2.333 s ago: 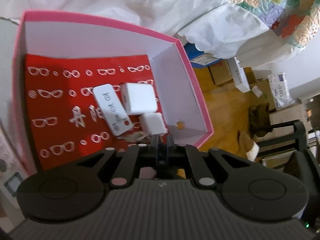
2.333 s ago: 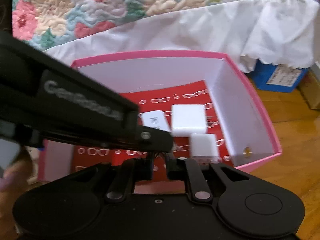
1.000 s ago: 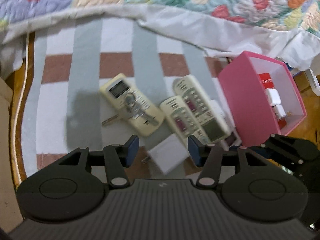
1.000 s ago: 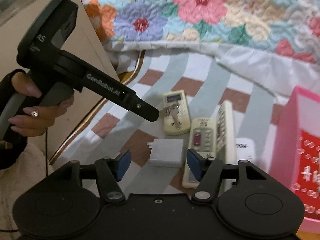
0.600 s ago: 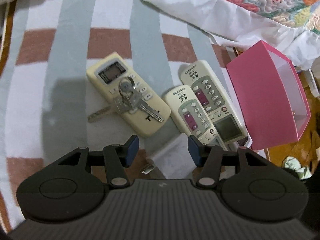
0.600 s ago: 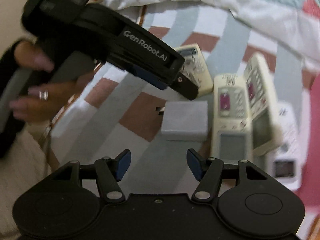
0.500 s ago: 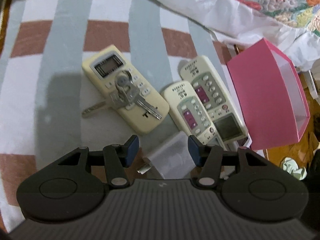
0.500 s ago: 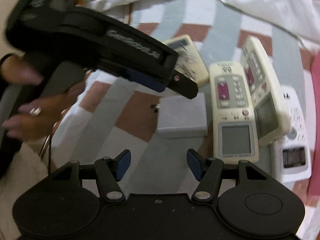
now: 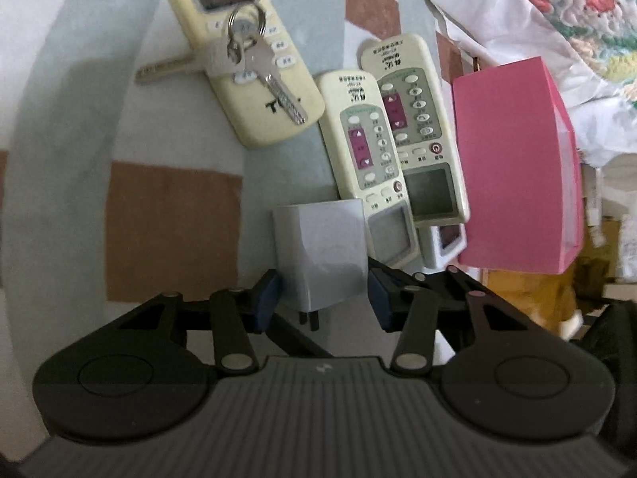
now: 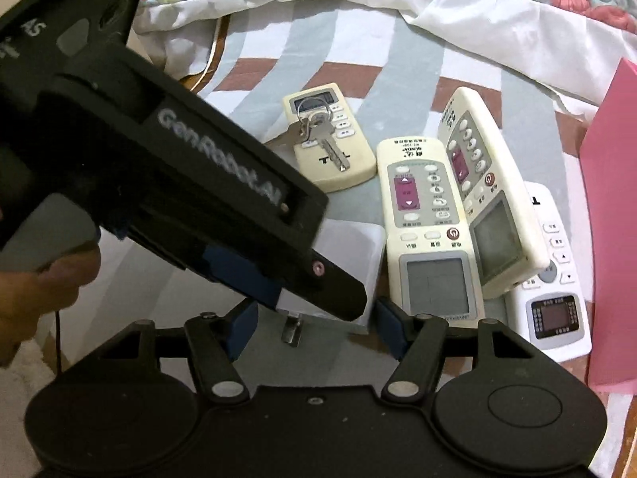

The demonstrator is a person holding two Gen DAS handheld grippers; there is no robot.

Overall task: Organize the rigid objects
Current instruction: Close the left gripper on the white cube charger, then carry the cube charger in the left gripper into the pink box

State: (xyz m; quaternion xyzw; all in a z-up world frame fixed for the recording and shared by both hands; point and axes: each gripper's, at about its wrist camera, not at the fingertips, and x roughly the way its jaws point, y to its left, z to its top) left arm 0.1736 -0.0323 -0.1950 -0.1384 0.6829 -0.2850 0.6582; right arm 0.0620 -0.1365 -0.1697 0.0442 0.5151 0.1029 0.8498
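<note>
Your left gripper (image 9: pixel 324 298) has its blue pads either side of the white square plug-in charger (image 9: pixel 320 251), jaws just been closing in, though there's a sliver of gap so it's not pinched. Your right gripper (image 10: pixel 316 328) sits wider apart around the same charger. It's lying on the striped rug (image 9: pixel 171 231), touching the cream remote with the purple panel (image 9: pixel 368 159), pink box (image 9: pixel 513 167) nearby.
</note>
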